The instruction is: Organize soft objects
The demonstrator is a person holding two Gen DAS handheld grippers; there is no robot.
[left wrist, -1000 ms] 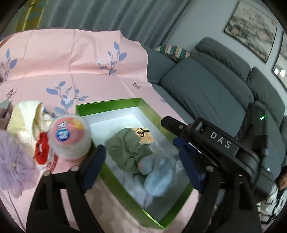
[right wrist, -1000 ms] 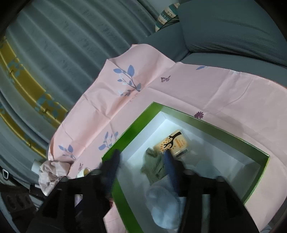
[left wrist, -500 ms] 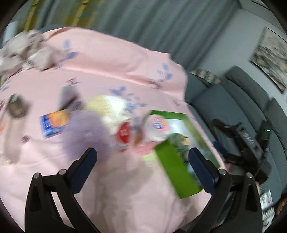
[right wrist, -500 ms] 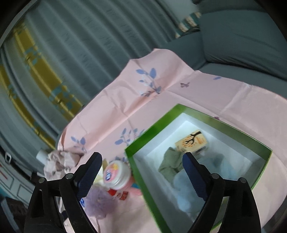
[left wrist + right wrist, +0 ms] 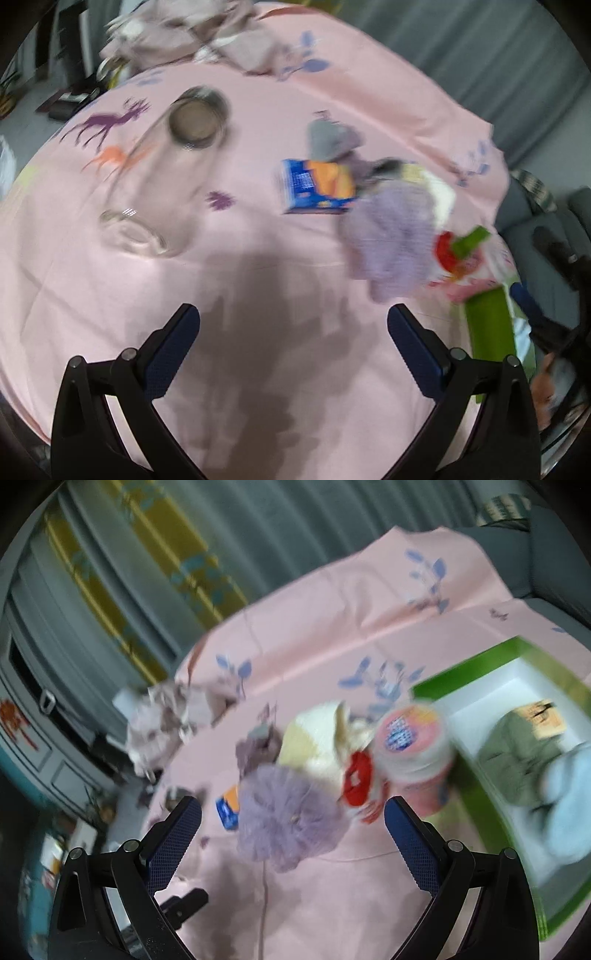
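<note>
Left gripper (image 5: 293, 330): jaws spread wide, nothing between the blue textured pads, which hang over bare pink cloth (image 5: 258, 229) covering the counter. Toward the counter's far left edge lie a clear glass jar (image 5: 162, 177) on its side, round mouth facing the camera, and a crumpled pale fabric heap (image 5: 184, 29) at the far edge. Right of centre sits a flat blue and orange packet (image 5: 317, 186), rectangular and glossy, with a grey soft item (image 5: 328, 138) just behind it. Beside the packet lies the purple mesh puff (image 5: 391, 236), frilly and rounded, with a cream knitted item (image 5: 436, 188) behind it. The green box (image 5: 491, 325) occupies the counter's right edge; its wall is smooth and rigid.

Right gripper (image 5: 293, 810): jaws are opening, already wide, with nothing gripped; the purple mesh puff (image 5: 288, 819) shows between the pads without touching them. Behind it is the cream knitted item (image 5: 314, 738). To the right stand a red round piece (image 5: 356, 777) and a pink cylindrical tub (image 5: 413, 753) with a printed lid, just beside the green box (image 5: 472, 661). Inside its white interior lie a green cloth (image 5: 517, 760) with a tan card tag and a pale blue plush item (image 5: 569, 801).
</note>
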